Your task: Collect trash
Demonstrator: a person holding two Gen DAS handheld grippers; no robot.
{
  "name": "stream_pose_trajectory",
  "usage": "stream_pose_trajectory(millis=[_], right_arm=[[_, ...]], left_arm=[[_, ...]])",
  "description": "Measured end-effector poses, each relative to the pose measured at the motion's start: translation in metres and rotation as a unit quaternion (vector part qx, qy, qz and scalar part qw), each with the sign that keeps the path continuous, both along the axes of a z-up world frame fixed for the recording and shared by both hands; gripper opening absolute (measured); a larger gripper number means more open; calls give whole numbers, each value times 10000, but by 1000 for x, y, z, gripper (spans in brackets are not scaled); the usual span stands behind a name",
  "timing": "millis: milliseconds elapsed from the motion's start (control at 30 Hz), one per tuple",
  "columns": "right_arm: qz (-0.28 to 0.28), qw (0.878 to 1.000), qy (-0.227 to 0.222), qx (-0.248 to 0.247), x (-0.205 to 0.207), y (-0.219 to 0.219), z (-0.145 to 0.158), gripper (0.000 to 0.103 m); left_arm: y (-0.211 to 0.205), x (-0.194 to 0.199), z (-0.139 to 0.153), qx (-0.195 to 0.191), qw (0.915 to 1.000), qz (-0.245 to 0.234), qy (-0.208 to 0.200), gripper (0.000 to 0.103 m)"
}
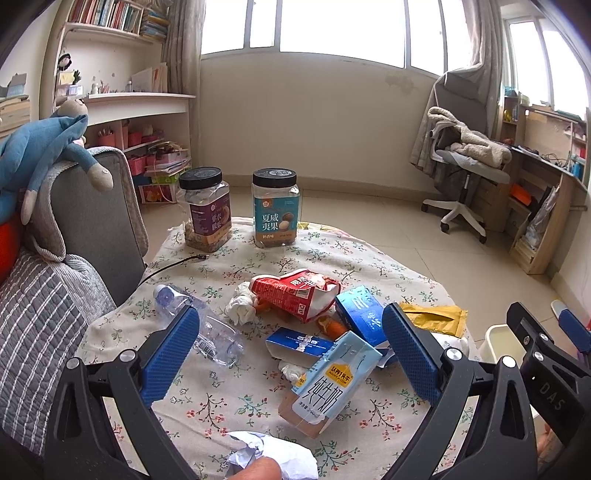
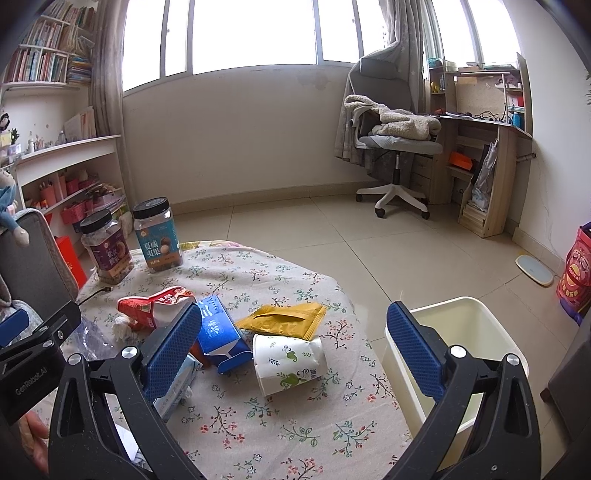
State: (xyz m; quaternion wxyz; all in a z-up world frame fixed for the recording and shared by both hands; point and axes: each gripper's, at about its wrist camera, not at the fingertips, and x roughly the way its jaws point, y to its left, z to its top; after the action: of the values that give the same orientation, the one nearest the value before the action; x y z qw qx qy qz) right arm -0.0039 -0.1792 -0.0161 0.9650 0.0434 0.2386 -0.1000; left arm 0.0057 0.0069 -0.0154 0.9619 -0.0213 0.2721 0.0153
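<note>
1. The trash lies heaped mid-desk (image 1: 369, 258) on the floral cloth: a milk carton (image 1: 328, 384) nearest, a crushed red carton (image 1: 295, 291), a blue box (image 1: 360, 314), a yellow pouch (image 2: 284, 317) and a tipped paper cup (image 2: 290, 363).
2. The clear plastic bottle (image 1: 199, 321) is partly hidden behind the left gripper (image 1: 295, 347) — its fingers stand wide apart, holding nothing.
3. The right gripper (image 2: 295, 347) is likewise spread, empty, above the desk edge and the white bin (image 2: 480, 332).
4. The milk carton reads "ADOPT A COW"; the jar labels (image 1: 275, 218) are Chinese.
5. Crumpled paper (image 1: 273, 458) is cut off at the frame bottom.

Home bedroom-study: bookshelves (image 1: 107, 14), desk (image 2: 484, 125), plush toy (image 1: 40, 147).
</note>
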Motion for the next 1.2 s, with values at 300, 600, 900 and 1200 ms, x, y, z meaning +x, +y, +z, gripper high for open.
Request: stream_pose_trajectory(millis=[300,600,900,1200], right_arm=[[95,9980,619,72,16,2,-12,96],[319,9919,1102,549,36,4,-24,96],[399,9740,1799,1314,61,8,-53,96],[559,9541,2364,1754,91,47,-81,96]], left_arm=[[21,30,-17,33,9964,317,782,96],[118,111,-39,-827,9712,1031,1985,96],[186,152,-114,-2663,8864,1986,3224,96],[166,165,-135,-2397,8894,1884,3406,67]])
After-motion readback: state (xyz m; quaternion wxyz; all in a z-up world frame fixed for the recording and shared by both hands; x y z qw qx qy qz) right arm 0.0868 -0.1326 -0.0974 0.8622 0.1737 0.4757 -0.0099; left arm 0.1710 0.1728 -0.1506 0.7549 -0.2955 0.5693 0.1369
